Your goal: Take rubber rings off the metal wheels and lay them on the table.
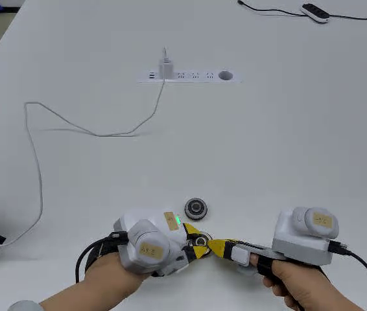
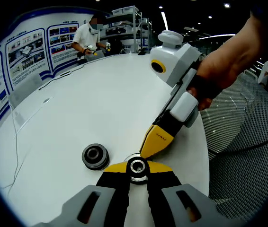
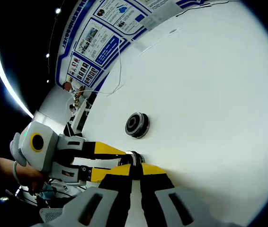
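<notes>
Jaws of my left gripper [image 1: 196, 241] were clamped on a metal wheel [image 2: 138, 168], which sat between their tips. The right gripper [image 1: 211, 245] sat at its 3 o'clock, jaws closed together, tips touching that wheel's rim. A second wheel [image 1: 196, 208] lay free on the table [image 1: 268, 142], at 12 o'clock.

Black-ringed wheel [image 1: 196, 208] lies flat on the table [image 1: 268, 162]; second wheel [image 1: 201, 242] nearby, clamped.
</notes>
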{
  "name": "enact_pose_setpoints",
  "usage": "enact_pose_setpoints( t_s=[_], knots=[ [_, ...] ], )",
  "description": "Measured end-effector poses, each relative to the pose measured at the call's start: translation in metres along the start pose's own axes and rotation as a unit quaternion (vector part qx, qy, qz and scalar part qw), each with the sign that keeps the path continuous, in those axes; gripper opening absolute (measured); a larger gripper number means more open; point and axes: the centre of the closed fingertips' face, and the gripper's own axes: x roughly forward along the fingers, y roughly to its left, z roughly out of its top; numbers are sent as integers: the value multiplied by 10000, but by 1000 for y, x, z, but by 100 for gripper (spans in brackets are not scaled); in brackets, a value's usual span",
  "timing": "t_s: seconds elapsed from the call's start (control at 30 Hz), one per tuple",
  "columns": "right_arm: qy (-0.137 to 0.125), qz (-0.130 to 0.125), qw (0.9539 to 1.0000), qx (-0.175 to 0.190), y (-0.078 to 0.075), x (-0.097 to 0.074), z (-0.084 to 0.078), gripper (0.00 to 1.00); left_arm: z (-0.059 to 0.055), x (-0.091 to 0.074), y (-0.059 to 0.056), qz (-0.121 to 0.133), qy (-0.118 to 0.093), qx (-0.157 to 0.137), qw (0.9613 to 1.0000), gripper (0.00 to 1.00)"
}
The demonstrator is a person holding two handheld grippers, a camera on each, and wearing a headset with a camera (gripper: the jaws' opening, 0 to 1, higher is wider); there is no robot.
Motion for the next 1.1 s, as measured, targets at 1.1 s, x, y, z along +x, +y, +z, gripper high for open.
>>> enact_pose_setpoints(
  t_s=[1.1],
  knots=[
    [132,81,9995,-268,3,-4,1,3,0,0,0,-6,-34,-35,10000,14]
  ],
)
